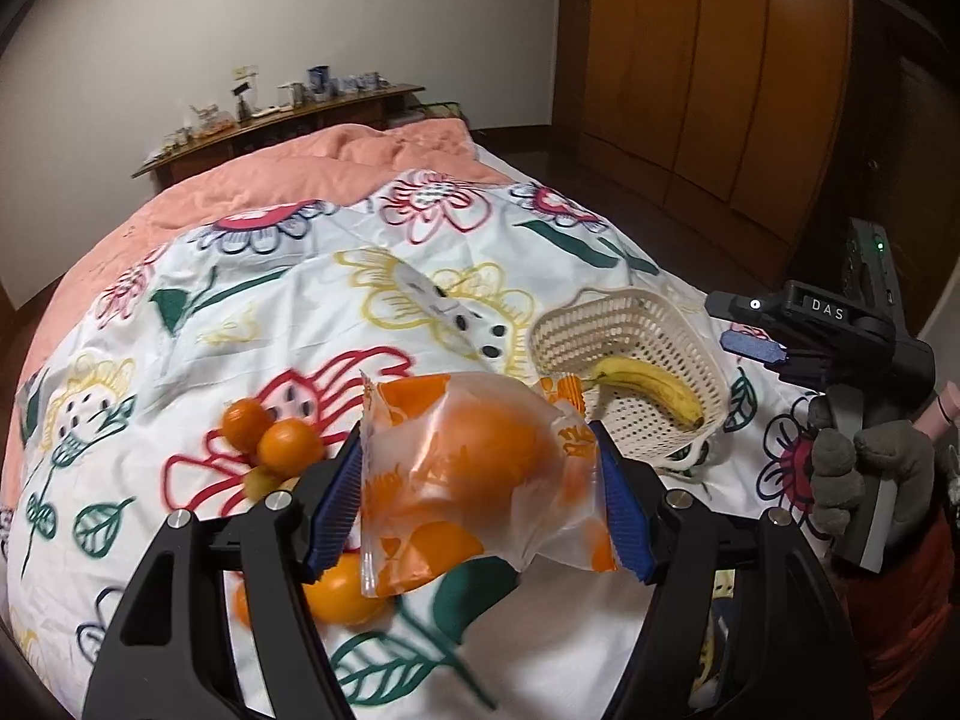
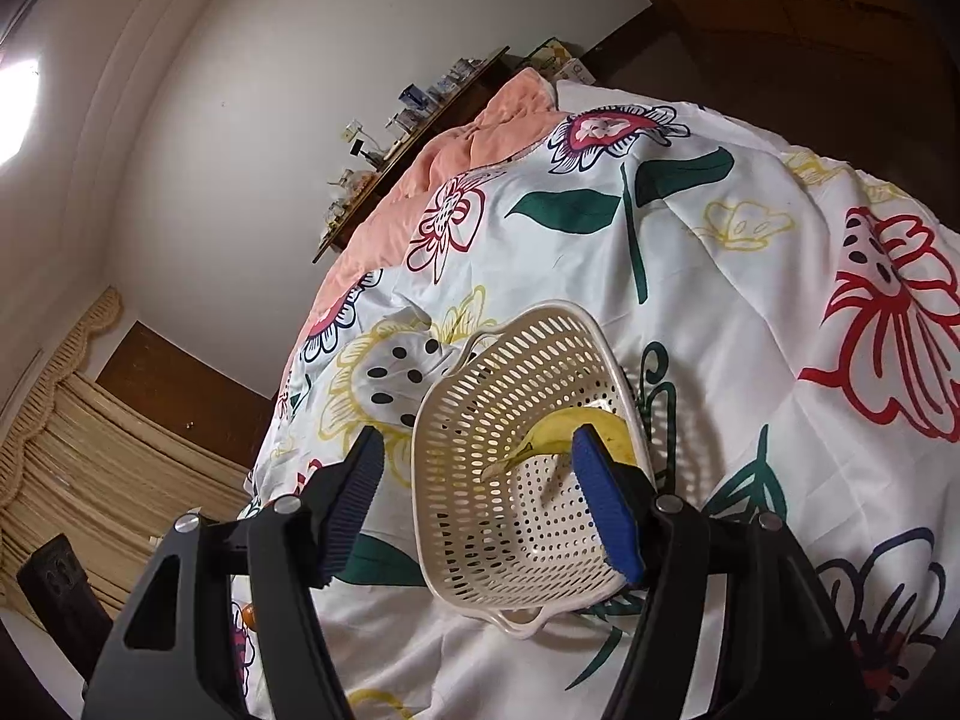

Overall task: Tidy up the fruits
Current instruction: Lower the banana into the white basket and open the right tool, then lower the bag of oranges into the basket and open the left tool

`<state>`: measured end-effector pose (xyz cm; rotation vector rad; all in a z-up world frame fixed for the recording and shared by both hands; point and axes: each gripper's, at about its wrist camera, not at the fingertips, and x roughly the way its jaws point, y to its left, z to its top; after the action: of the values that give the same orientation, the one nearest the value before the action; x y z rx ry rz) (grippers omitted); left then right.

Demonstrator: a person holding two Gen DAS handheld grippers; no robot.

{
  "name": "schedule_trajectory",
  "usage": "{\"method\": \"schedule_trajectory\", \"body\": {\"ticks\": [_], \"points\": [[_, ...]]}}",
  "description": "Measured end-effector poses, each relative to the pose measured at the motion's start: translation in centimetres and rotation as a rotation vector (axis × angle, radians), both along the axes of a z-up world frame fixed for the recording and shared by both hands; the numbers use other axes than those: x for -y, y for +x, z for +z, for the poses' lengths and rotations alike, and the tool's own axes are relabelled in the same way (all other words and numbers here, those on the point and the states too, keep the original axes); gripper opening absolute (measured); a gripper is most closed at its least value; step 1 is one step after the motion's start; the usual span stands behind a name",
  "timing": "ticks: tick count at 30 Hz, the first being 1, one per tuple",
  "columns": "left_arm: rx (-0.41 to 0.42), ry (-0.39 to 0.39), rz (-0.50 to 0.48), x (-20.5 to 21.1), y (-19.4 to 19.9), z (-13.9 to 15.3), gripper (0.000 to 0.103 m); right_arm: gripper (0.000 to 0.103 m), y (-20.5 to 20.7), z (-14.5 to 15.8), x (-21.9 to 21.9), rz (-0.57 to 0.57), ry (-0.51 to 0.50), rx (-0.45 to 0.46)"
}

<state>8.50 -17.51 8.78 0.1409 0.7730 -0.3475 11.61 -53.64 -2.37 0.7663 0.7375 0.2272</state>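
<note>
So on the far left of the left wrist view, a couple of small loose oranges (image 1: 273, 429) sit together on the floral bedsheet (image 1: 420, 276), with a greenish little fruit tucked just below them. Another bigger orange (image 1: 345, 591) lies on the sheet right under the left tongs' near finger. Moving toward the middle, the left tongs (image 1: 480, 501) are clenched on a bagged orange (image 1: 480, 474), a frosted plastic wrapper with orange print, blue pads pressing on either side of it, and the bag is held up off the bed. It looks a bit blurry.

Just right of that is a cream slotted basket (image 1: 600, 330) resting on the sheet, tipped so its opening faces this way, with a banana (image 1: 651, 384) lying inside it. Further right, a gloved hand (image 1: 864, 474) grips the handle of the right tongs (image 1: 753, 348), which point toward the basket.

From the right wrist view, the right tongs (image 2: 480, 504) stand apart with the basket (image 2: 516, 420) sitting between the fingers. Its right pad is at the basket wall near the banana (image 2: 576, 426), but the left pad is clear of the rim, so it's released, not squeezing anything. A pink blanket (image 2: 456, 150) covers the far end of the bed.
</note>
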Motion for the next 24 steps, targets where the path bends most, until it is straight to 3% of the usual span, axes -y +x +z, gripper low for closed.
{"method": "schedule_trajectory", "body": {"ticks": [20,24], "points": [[-0.132,0.036,-0.185,11.1,5.0,-4.4,0.072,0.066,-0.8,-1.1,1.4,-0.033,-0.006,-0.005],[-0.127,0.010,-0.190,11.3,5.2,-4.2,0.082,0.066,-0.7,-1.2,1.3,-0.031,-0.005,-0.007]]}}
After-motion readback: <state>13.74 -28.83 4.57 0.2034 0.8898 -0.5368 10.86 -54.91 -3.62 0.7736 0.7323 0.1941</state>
